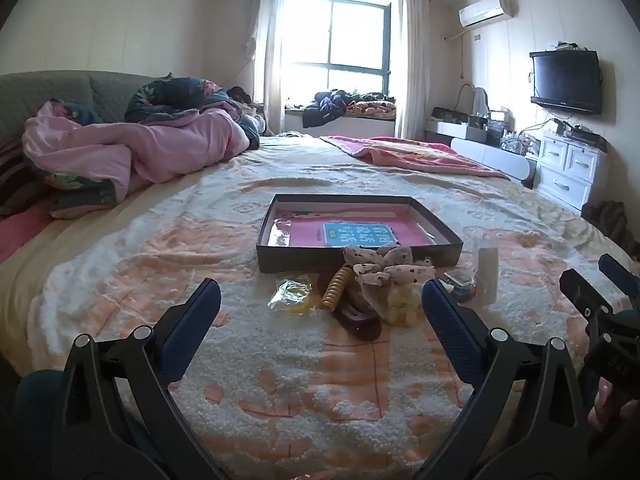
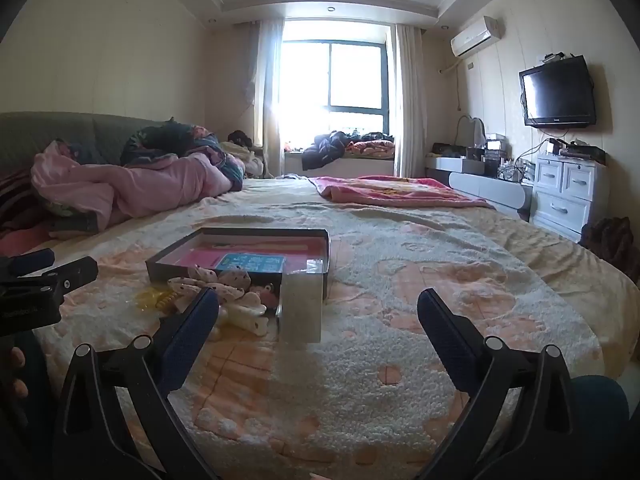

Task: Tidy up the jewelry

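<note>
a bed with a fuzzy cream and peach blanket (image 1: 320, 380) is shown. at frame centre, a small heap of hair accessories (image 1: 360, 292) lies just in front of a shallow dark tray (image 1: 276, 258). the left gripper (image 1: 320, 304) and right gripper (image 2: 318, 312) are held wide, with nothing between them. one item at a time is best pinched and lifted over the tray wall.

left gripper (image 1: 320, 300): jaws wide apart, empty | right gripper (image 2: 318, 308): jaws wide apart, empty
</note>
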Motion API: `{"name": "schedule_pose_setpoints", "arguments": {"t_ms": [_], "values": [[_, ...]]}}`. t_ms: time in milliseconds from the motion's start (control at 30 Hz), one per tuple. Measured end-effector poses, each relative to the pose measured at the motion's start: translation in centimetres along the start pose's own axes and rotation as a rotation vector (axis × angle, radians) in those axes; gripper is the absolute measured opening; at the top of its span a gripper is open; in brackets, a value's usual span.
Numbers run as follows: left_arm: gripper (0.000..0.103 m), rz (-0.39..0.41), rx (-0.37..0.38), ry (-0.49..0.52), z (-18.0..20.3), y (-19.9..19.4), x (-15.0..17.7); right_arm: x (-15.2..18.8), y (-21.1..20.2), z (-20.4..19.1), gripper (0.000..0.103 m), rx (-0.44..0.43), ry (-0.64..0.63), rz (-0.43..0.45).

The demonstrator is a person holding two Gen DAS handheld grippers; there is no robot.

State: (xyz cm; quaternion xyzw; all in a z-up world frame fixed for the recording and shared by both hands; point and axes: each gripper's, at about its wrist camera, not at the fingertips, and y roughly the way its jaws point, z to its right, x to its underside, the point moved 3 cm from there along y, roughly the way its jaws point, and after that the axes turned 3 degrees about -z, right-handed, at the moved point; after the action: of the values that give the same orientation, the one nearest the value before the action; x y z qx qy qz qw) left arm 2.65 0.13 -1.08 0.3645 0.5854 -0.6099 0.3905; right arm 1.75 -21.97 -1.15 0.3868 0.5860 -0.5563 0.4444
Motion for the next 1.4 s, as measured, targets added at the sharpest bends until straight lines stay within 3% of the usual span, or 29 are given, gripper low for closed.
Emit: {"name": "schedule_pose_setpoints", "arguments": {"t_ms": [1400], "values": [[0.092,0.020,0.008,0.009,0.3,-0.5,-0.5,-1.0,-0.6,-0.9,0.097,-0.007,-0.015,0.028]]}}
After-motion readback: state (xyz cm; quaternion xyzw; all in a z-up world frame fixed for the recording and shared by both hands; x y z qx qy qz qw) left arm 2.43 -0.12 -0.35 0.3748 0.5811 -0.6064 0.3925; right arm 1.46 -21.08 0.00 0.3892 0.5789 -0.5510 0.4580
